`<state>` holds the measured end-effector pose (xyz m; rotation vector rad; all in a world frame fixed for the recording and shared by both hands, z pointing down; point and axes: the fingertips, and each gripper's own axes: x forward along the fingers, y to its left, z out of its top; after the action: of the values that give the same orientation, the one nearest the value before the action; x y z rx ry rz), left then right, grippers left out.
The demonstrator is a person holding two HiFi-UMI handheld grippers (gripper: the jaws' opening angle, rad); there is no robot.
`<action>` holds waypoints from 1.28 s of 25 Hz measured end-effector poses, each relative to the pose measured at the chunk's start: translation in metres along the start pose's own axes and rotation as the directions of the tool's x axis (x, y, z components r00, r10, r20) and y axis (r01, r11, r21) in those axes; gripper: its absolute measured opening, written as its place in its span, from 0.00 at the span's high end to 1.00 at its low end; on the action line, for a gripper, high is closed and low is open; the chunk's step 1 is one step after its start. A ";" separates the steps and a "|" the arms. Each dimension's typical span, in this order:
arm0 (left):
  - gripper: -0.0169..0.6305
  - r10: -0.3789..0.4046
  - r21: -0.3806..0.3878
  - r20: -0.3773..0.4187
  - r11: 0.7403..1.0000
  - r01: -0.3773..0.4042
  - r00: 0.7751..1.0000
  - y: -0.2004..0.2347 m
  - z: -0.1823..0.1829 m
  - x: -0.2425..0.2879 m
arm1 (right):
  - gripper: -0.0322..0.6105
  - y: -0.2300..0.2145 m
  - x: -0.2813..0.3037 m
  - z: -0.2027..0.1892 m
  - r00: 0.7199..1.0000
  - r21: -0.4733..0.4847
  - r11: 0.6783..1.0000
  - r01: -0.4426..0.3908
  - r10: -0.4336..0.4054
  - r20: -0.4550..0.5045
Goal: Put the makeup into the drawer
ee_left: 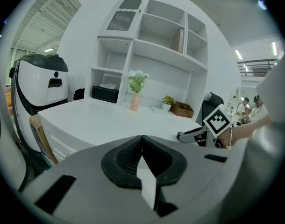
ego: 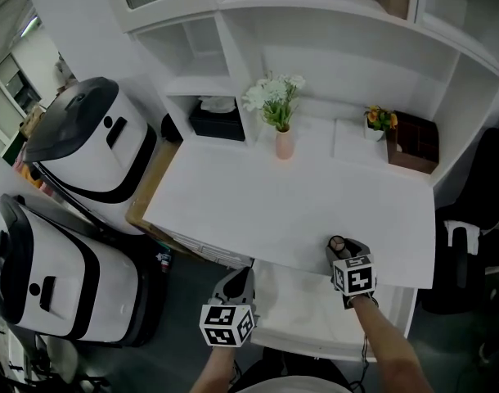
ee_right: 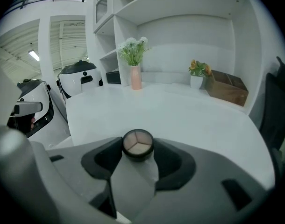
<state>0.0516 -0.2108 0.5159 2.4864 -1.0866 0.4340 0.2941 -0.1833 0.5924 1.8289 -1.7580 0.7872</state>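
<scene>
Left gripper [ee_left: 142, 139]: at the bottom of the head view, left of centre. Its jaws are closed together with nothing between them. It sits by the drawer's left front corner, and I cannot tell whether it touches the drawer.
Drawer [ego: 303, 313]: pulled out below the bench's front edge, at bottom centre.
Right gripper [ee_right: 138, 154]: lower right of centre in the head view. Its jaws are spread wide but closed on the round makeup compact [ee_right: 138, 145].
Makeup compact: at the very front edge of the bench [ego: 258, 203], just above the drawer. I cannot tell whether it rests on the bench or is lifted.
Step in hand: judged to be the pick-up, with the grasp made and the carry not yet begun.
Next move: likely draw the makeup compact back past the bench edge, lower it over the drawer, then open the jaws.
Far: a pink vase [ego: 284, 144] stands well apart.
</scene>
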 end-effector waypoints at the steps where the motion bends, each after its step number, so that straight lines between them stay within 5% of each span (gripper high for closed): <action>1: 0.97 0.001 0.001 0.001 1.000 -0.001 1.000 0.001 0.000 -0.002 | 0.62 0.001 -0.002 0.001 1.000 0.002 1.000 -0.002 0.001 0.006; 32: 0.97 -0.061 0.087 0.041 0.995 0.057 0.997 -0.010 -0.014 -0.077 | 0.62 0.093 -0.108 -0.051 0.992 0.016 0.998 -0.064 0.062 0.114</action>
<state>0.0073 -0.1504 0.4930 2.6068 -1.0282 0.4194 0.1970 -0.0754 0.5499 1.8726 -1.8938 0.7400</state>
